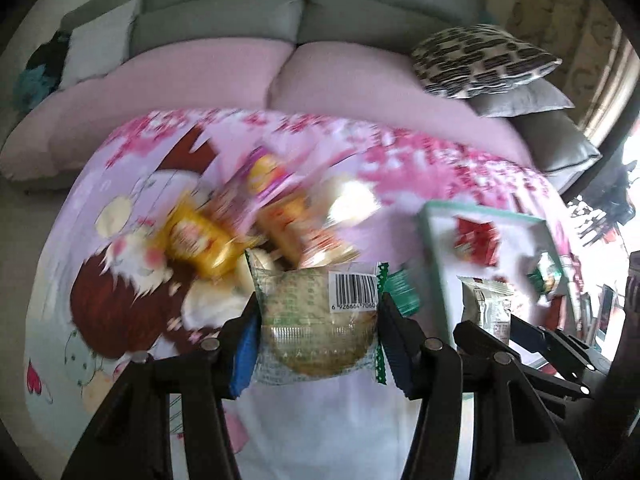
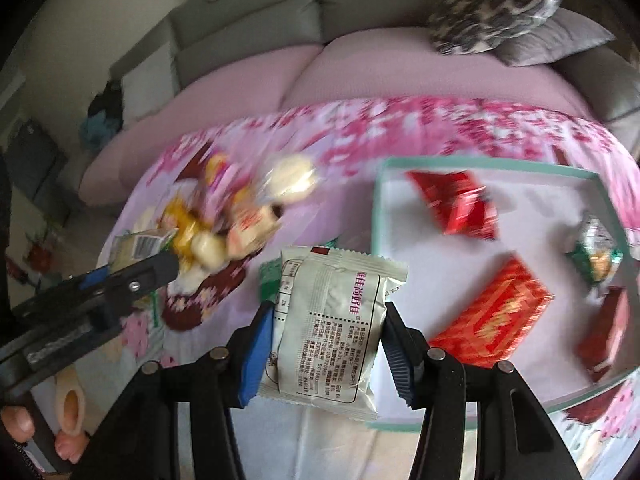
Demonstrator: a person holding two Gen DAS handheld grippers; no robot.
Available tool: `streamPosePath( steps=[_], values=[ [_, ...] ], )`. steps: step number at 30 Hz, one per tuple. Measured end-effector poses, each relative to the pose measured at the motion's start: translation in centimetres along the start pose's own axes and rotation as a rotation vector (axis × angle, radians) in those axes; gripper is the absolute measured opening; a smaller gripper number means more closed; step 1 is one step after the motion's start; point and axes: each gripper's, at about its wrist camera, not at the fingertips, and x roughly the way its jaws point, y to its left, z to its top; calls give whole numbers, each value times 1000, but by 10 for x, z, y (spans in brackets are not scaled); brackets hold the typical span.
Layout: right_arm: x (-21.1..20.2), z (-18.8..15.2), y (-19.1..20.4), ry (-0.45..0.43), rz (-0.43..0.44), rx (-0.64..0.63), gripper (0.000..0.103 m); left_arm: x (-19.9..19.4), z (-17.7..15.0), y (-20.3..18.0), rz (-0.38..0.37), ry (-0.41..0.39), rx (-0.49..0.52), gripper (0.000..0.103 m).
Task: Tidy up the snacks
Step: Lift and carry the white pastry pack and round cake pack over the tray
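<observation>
My left gripper [image 1: 318, 332] is shut on a clear-wrapped round biscuit with a barcode and green edges [image 1: 316, 320], held above the flowered cloth. To its right, my right gripper [image 2: 326, 340] is shut on a silver snack packet with printed text [image 2: 332, 332]; the same silver packet [image 1: 486, 308] shows in the left wrist view. A loose pile of yellow, orange and white snacks [image 1: 256, 224] lies on the cloth behind the biscuit. The teal-rimmed tray [image 2: 376, 200] at the right holds red packets [image 2: 456, 204] and a green one [image 2: 596, 252].
The pink flowered cloth [image 1: 420, 160] covers the table. Behind it stands a sofa with pink seat cushions [image 1: 200, 76] and a black-and-white patterned pillow [image 1: 480, 60]. Fingers of a hand [image 2: 24, 424] show at the lower left of the right wrist view.
</observation>
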Motion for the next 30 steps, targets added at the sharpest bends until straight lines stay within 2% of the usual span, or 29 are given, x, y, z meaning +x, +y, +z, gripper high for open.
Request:
streamPosePath(
  steps=[5, 13, 18, 21, 30],
  values=[
    [-22, 7, -38, -54, -38, 84, 55, 4, 19, -40, -41, -7, 57, 57],
    [-37, 14, -95, -87, -69, 188, 55, 45, 35, -90, -63, 53, 129, 57],
    [-37, 15, -123, -85, -83, 241, 55, 75, 40, -113, -41, 88, 167, 57],
    [-36, 16, -136, -82, -87, 262, 55, 89, 39, -125, 12, 96, 206, 57],
    [-24, 19, -169, -65, -98, 310, 55, 114, 38, -150, -15, 117, 245, 57]
  ],
)
